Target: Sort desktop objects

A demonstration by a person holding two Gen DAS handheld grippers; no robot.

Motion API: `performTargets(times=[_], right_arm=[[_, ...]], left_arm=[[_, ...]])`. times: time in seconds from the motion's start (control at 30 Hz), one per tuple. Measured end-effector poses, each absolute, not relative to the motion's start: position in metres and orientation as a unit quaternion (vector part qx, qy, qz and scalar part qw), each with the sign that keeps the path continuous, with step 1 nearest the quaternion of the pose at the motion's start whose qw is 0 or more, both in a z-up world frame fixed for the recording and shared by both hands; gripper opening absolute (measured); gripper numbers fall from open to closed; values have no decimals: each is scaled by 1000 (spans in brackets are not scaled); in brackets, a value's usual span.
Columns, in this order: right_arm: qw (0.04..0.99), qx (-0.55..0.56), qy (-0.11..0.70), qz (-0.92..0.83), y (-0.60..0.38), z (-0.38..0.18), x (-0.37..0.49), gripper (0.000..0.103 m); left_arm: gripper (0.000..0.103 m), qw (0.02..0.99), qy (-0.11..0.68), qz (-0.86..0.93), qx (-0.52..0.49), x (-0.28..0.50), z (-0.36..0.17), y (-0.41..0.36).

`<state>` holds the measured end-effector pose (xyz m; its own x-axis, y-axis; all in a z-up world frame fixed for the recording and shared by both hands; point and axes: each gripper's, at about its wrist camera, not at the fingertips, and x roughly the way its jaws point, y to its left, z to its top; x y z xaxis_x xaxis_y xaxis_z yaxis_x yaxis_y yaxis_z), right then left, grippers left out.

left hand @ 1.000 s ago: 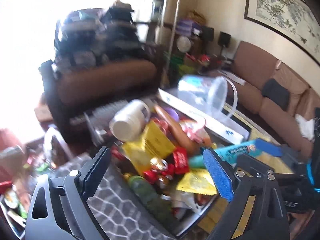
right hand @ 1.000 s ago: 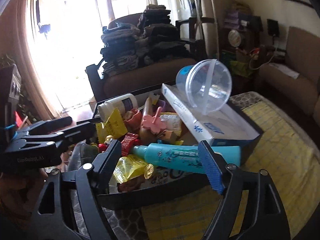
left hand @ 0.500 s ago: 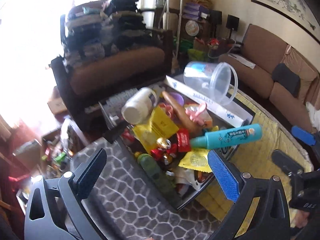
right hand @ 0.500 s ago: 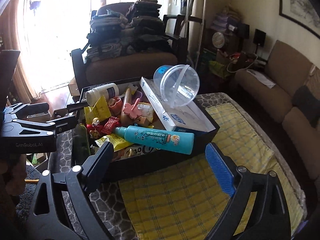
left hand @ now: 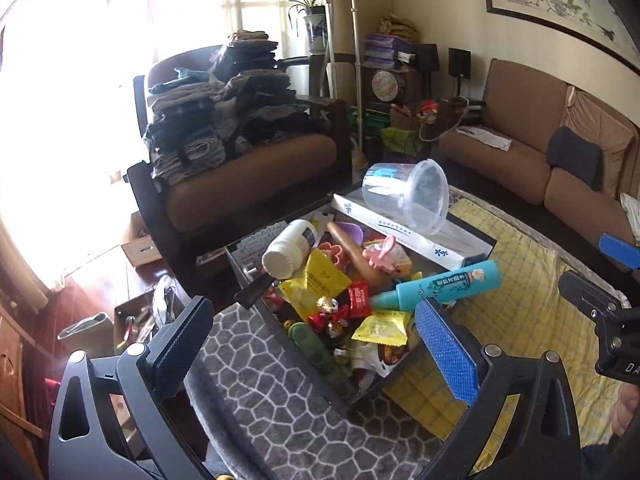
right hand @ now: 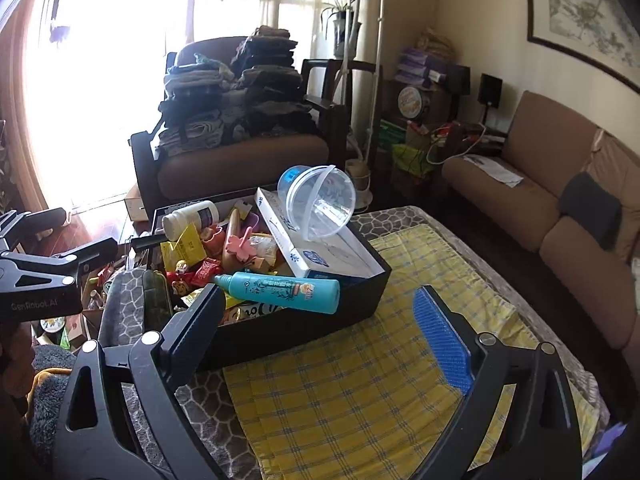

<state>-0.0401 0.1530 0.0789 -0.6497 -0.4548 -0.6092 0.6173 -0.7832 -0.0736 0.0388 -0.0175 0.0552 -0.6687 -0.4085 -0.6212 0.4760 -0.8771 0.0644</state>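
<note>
Over the black box [right hand: 304, 320] crammed with clutter, your left gripper [left hand: 312, 344] and right gripper [right hand: 320, 320] both hang wide open, jaws empty. Looks like you're between picks; the teal bottle [right hand: 280, 286] lying on top near the box's front wall seems easiest next.

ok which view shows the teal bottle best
The right wrist view: the teal bottle lies broadside across the box's front edge, whole from nozzle to base. In the left wrist view the bottle is foreshortened and a left gripper finger overlaps its lower edge.
</note>
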Motion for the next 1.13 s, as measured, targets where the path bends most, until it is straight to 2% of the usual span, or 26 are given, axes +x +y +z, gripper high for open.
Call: performTargets(times=[1.13], right_arm=[[291,310,162,-890,147,68,-45,95]], left_arm=[[103,222,39,-914,337,33,51,-9]])
